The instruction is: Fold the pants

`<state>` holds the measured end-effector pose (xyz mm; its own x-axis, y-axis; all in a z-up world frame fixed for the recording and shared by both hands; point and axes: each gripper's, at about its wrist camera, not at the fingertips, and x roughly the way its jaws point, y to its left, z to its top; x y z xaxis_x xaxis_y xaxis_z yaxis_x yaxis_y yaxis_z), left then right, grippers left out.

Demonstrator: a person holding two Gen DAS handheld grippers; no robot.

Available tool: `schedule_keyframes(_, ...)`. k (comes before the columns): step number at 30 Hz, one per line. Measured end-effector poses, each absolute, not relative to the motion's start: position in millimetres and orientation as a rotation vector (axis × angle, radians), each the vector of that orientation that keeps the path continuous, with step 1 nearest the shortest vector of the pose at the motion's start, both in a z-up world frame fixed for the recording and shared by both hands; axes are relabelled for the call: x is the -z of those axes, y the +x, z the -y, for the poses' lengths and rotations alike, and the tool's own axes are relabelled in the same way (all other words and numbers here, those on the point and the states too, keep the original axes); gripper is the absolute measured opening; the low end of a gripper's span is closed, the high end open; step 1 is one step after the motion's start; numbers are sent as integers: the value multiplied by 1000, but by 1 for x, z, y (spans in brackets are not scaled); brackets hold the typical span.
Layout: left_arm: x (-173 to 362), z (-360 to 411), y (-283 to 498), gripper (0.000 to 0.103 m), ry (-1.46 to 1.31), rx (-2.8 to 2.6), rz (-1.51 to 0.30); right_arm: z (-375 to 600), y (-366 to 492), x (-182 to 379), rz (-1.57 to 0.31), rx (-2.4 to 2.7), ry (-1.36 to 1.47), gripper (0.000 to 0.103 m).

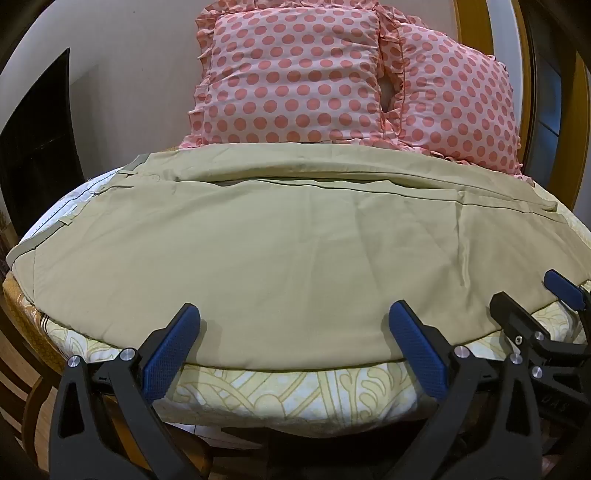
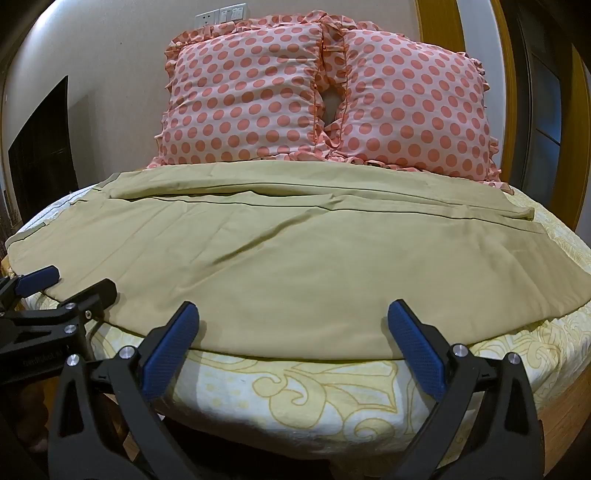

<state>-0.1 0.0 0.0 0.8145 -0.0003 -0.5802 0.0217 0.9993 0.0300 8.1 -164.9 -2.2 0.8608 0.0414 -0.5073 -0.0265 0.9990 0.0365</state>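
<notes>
The khaki pants (image 1: 258, 251) lie spread flat across the bed (image 1: 295, 391), covering most of its width, with the waistband at the left edge and the leg ends toward the right. Their near hem runs just inside the bed's front edge, leaving a narrow strip of yellow-patterned sheet (image 2: 314, 387) exposed along the front and a wider patch at the right corner. Beyond the far side of the garment, two pink polka-dot pillows (image 2: 325, 99) stand against the wall, their lower frills touching or overlapping the far leg; room to move that way is tight. The left gripper (image 1: 295, 328) hovers at the front edge with its jaws spread wide, both blue pads (image 1: 171, 347) over the near hem and nothing between them. The right gripper (image 2: 293, 328) stands just beside it to the right, likewise wide apart and holding nothing, its fingertips over the same hem. The two tools sit close together, each visible in the other's view. The fabric is a plain olive-khaki, laid one leg beside the other with a dark seam line running lengthwise between them; belt loops and a pocket slit show near the waistband. Shallow diagonal creases cross the near leg. Faint embossed lettering shows on the black gripper bodies, but it cannot be read reliably. White wall sockets (image 2: 221, 16) sit above the pillows.
</notes>
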Motion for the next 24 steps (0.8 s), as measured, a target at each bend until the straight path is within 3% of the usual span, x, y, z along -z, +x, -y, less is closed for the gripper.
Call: schedule_keyframes(24,0,0,0,102,37,11,-618,164,8,3,-535,-34,24,101)
